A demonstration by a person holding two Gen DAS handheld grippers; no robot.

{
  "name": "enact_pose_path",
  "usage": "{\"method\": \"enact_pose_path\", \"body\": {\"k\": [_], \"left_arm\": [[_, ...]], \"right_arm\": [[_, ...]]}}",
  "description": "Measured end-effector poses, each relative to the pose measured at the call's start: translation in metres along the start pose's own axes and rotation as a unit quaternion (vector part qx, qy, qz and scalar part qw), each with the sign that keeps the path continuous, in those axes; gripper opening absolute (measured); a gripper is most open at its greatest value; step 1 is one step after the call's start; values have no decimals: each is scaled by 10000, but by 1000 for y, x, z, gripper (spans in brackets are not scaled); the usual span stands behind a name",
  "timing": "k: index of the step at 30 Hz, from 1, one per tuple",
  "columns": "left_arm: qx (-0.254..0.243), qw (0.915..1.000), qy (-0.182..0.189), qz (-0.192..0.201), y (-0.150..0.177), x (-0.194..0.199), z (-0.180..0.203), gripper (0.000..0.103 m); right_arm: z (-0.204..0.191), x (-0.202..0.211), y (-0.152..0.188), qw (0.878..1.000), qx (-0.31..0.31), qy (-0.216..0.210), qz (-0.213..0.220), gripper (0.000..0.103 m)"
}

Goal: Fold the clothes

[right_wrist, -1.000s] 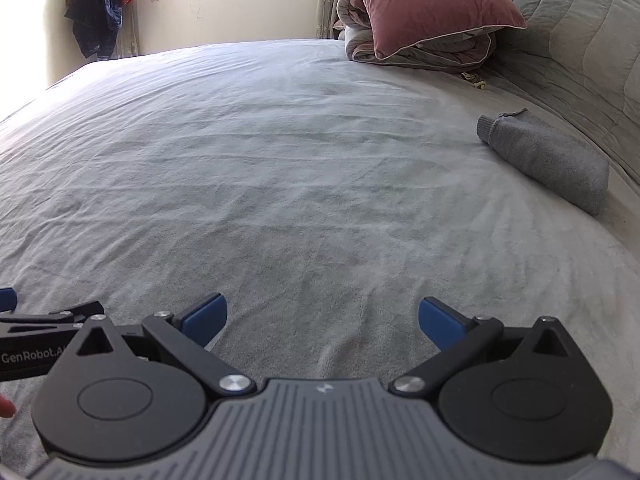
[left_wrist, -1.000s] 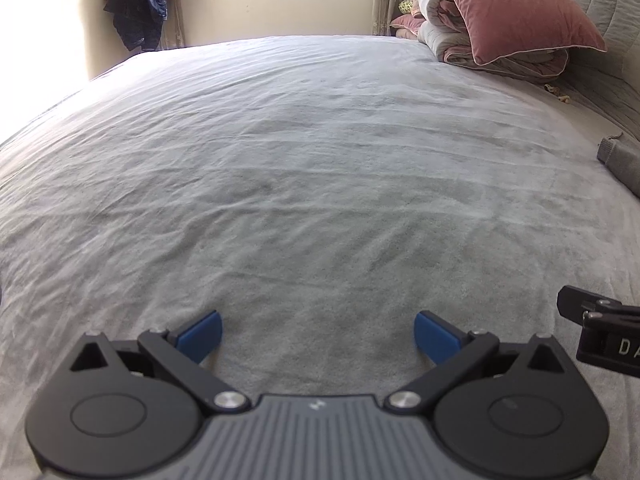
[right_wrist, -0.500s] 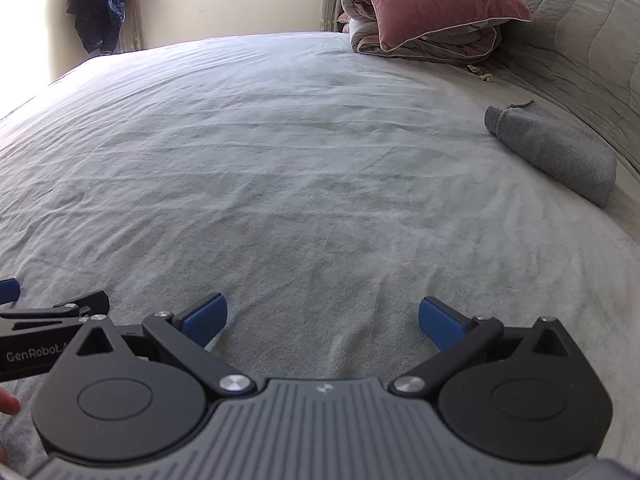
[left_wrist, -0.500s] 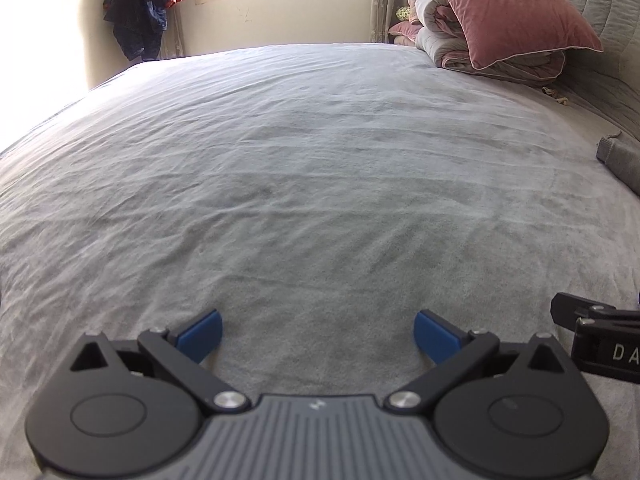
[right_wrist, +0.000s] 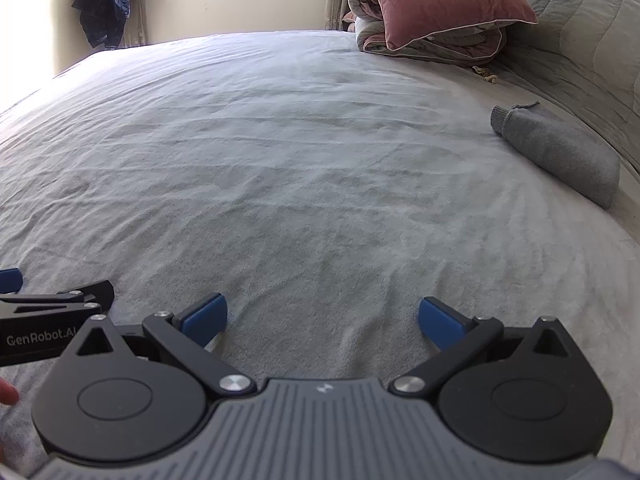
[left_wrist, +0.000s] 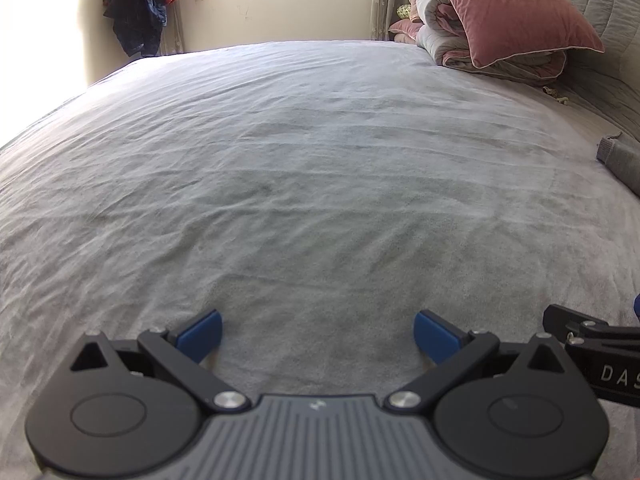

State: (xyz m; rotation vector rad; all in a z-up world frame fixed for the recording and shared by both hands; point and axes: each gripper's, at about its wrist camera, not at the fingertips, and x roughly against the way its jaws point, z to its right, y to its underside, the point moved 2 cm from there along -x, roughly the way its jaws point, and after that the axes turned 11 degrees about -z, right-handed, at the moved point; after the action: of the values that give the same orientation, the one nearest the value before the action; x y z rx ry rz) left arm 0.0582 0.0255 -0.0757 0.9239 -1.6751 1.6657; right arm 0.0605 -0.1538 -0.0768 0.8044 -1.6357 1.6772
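Both tools, the left tool (left_wrist: 316, 334) and the right tool (right_wrist: 322, 320), hover side by side with fingers spread wide and empty over the grey bed (right_wrist: 300, 160); a folded grey garment (right_wrist: 560, 152) lies near the bed's right edge.

White lettering "GenRobot.AI" runs along the left gripper (right_wrist: 12, 280); the right gripper (left_wrist: 636, 312) shows only the cut-off letters "DAS".

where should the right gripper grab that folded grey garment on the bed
Best guess: take the grey garment at its near rounded fold, bottom right, coming from the open bed sheet side. Its ribbed cuff end points away and the quilted headboard crowds the far side. The right gripper is open and empty.
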Motion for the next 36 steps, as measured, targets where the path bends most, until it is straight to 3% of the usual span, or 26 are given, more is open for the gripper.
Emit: {"method": "enact_pose_path", "body": {"k": [36], "left_arm": [[-7, 9999, -8, 133, -2, -5, 1, 103]], "right_arm": [[0, -1, 2, 10000, -37, -10, -28, 103]]}}
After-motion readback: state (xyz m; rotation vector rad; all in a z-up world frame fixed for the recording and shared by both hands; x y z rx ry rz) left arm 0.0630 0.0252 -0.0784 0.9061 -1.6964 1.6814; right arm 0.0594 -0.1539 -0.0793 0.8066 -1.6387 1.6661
